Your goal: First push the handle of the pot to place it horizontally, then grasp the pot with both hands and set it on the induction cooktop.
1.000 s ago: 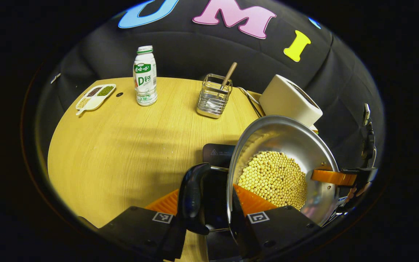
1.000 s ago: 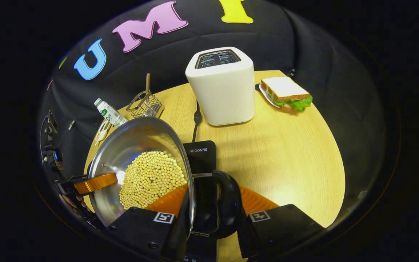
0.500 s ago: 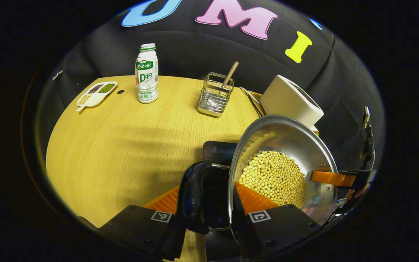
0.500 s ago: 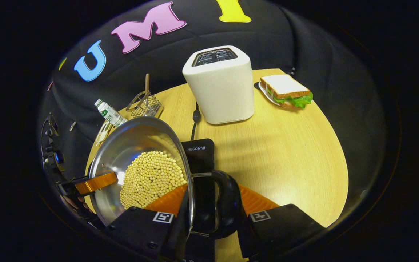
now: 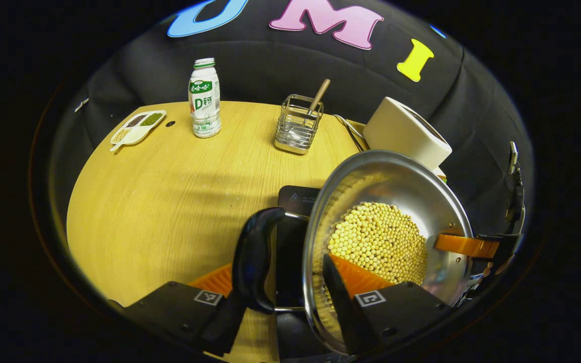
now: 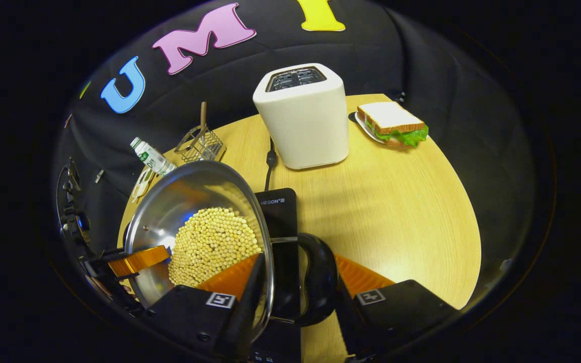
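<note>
Left gripper (image 5: 290, 287) and right gripper (image 6: 298, 287) are each clamping a pot (image 5: 396, 186) handle and rim. Pot is hovering over the induction cooktop (image 6: 276, 212), contact unclear.

The left gripper (image 5: 283, 282) sits at 6 o'clock in the left gripper view, fingers spread around a pot handle (image 5: 252, 259), one finger (image 5: 338, 292) inside the rim. The right gripper (image 6: 298, 297), at 6 o'clock in the right gripper view, clamps the opposite handle (image 6: 315, 285); it also shows at 4 o'clock in the left gripper view.
</note>
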Demonstrator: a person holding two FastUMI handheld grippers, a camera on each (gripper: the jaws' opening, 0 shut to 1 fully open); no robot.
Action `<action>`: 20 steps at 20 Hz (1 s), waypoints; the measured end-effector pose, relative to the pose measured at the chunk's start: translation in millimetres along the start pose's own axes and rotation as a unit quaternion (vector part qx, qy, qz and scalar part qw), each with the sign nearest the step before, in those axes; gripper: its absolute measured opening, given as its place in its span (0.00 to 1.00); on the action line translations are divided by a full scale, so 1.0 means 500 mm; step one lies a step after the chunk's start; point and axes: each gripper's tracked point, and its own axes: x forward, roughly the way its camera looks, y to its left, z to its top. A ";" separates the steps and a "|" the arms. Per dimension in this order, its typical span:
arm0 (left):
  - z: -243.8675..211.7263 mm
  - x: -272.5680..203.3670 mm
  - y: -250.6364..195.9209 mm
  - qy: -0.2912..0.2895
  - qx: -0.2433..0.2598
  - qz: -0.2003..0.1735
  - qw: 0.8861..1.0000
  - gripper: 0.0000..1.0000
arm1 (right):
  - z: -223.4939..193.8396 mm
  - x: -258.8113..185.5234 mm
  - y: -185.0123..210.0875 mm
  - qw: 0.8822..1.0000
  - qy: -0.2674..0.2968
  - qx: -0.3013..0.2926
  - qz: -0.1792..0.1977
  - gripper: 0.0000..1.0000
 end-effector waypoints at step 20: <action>0.118 -0.464 0.097 -0.283 0.032 0.085 0.955 0.95 | 0.104 -0.378 0.077 0.965 -0.256 -0.048 -0.027 0.99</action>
